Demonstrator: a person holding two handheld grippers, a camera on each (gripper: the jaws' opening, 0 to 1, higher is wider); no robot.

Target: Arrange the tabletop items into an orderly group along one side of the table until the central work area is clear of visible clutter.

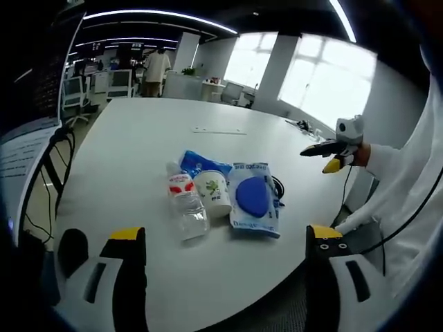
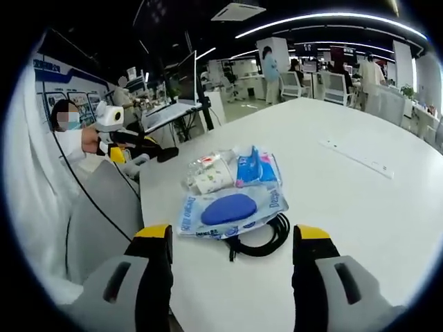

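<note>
Open-plan office. Bright windows [image 1: 325, 83] along the far wall; white pillar [image 1: 185, 52] between them and the ceiling light strips [image 1: 159, 15]. Office chairs [image 1: 121, 83] at distant desks, a person [image 1: 156, 69] standing beyond. Laptop [image 2: 169, 111] on a side stand, monitor [image 2: 187, 72] behind. Potted plant [image 1: 188, 70] on a counter.

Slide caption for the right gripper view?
Open right gripper facing a pouch, cable, cup and bottle.

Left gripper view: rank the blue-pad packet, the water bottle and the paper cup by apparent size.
1. Blue-pad packet, largest.
2. Water bottle, lying down.
3. Paper cup, smallest.
All lie together, so nearness hardly skews this.
</note>
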